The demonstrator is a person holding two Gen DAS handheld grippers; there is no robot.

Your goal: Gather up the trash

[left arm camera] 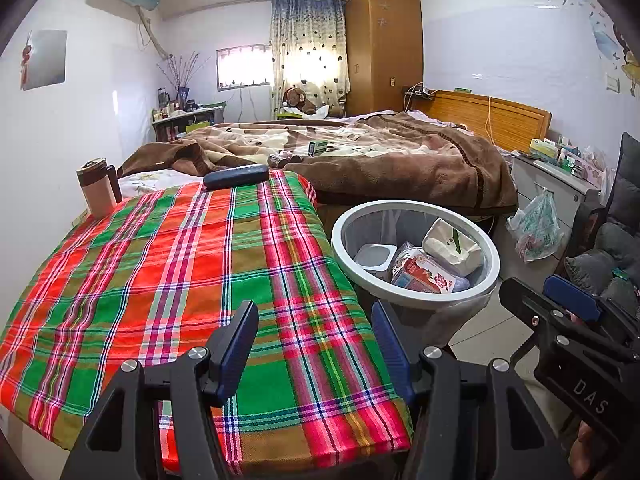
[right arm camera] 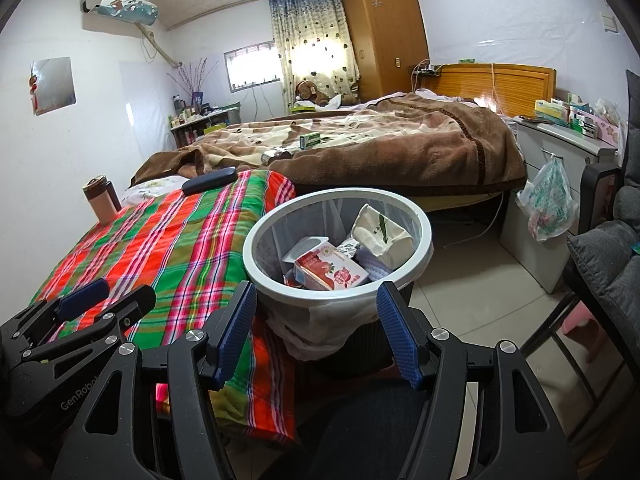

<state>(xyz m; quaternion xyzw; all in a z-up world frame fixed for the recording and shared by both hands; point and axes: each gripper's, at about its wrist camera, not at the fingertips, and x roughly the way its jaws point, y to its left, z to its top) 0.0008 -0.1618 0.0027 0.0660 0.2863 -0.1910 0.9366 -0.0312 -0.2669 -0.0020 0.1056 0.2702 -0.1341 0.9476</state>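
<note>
Two pairs of tongs held over a plaid-covered desk (left arm camera: pixel 168 280) beside a bed (left arm camera: pixel 380 152), both released and empty: left tongs (left arm camera: pixel 316 344) above the desk's near edge, nothing between the pads; right tongs (right arm camera: pixel 316 332) spread in front of the waste bin (right arm camera: pixel 260 248), framing its near rim without touching it. Trash already gathered inside the bin: a red strawberry carton (right arm camera: pixel 332 272), a white plastic cup (right arm camera: pixel 308 248) and a crumpled white paper pack (right arm camera: pixel 382 236). Desk carrying only a tumbler (left arm camera: pixel 96 192) and a dark case (left arm camera: pixel 236 176), neither looking like waste. Possible leftovers on the bed blanket: a small green box (left arm camera: pixel 318 147) and a small wrapped item (left arm camera: pixel 284 159), too small to identify. Judged risks from here: mistaking the tumbler or the case for trash; a long reach to the bed brushing the tumbler, tall and near the desk edge, and toppling it; the right tongs knocking the bin's rim or catching the loose liner (right arm camera: pixel 316 320) hanging over it, tipping the collected pieces onto the floor; a thin box slipping from pads closed off-centre.
</note>
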